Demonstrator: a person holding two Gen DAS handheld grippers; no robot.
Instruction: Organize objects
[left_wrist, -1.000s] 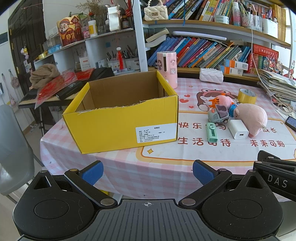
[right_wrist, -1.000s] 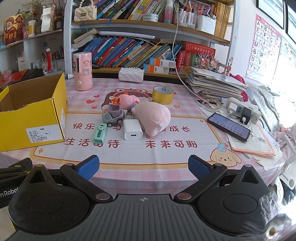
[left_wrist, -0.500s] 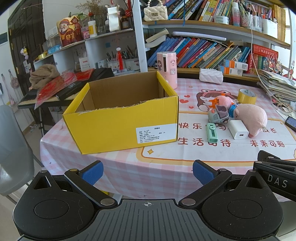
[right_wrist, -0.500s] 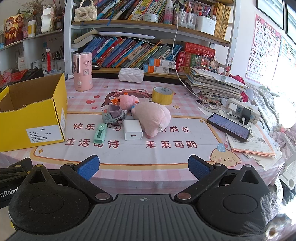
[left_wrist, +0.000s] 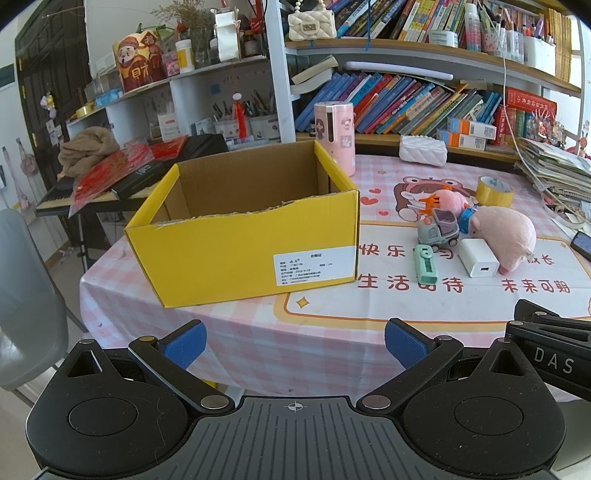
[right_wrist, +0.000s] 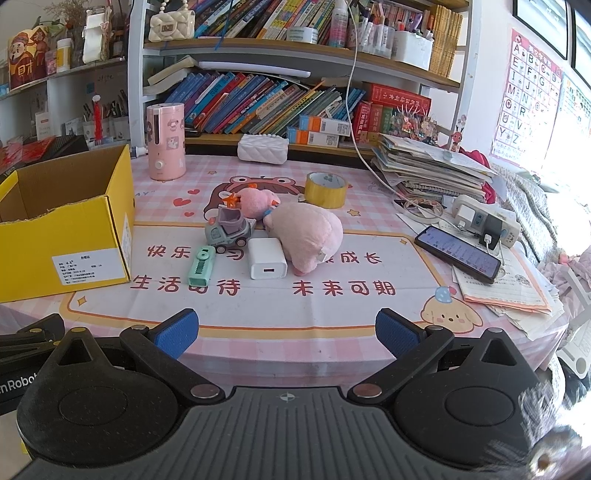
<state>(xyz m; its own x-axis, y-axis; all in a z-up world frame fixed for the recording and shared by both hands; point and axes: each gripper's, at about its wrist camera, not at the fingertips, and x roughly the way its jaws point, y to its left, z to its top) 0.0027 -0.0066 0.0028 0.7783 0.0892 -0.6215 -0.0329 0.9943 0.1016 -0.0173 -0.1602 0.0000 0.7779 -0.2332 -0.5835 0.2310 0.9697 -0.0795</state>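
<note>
- Left wrist view: the left gripper (left_wrist: 294, 341) hangs at the near edge of the table (left_wrist: 258, 343), its blue-padded fingers (left_wrist: 184, 341) spread wide with nothing between them.
- Just beyond it stands the yellow cardboard box (left_wrist: 243, 251), open at the top, a white label on its near face; what can be seen of its inside is bare cardboard.
- To the right of the box, apart from it, a cluster of small things lies on the pink cartoon mat (left_wrist: 443, 295).
- Right wrist view: the right gripper (right_wrist: 286, 330) also sits at the table's near edge, fingers (right_wrist: 397, 334) wide apart and holding nothing.
- Nearest it are the mint green cutter (right_wrist: 201, 266) and the white charger block (right_wrist: 266, 257), lying side by side.
- Behind the cutter is the grey toy truck (right_wrist: 229, 232); the large pink plush (right_wrist: 306, 234) touches the charger's right side, and a smaller pink plush (right_wrist: 255, 201) lies behind the truck.
- Farther back stand a yellow tape roll (right_wrist: 325, 189) and a pink cylindrical humidifier (right_wrist: 166, 142).
- At the right, a smartphone (right_wrist: 457, 253) rests beside a power strip (right_wrist: 487, 219) and stacked papers (right_wrist: 432, 170).
</note>
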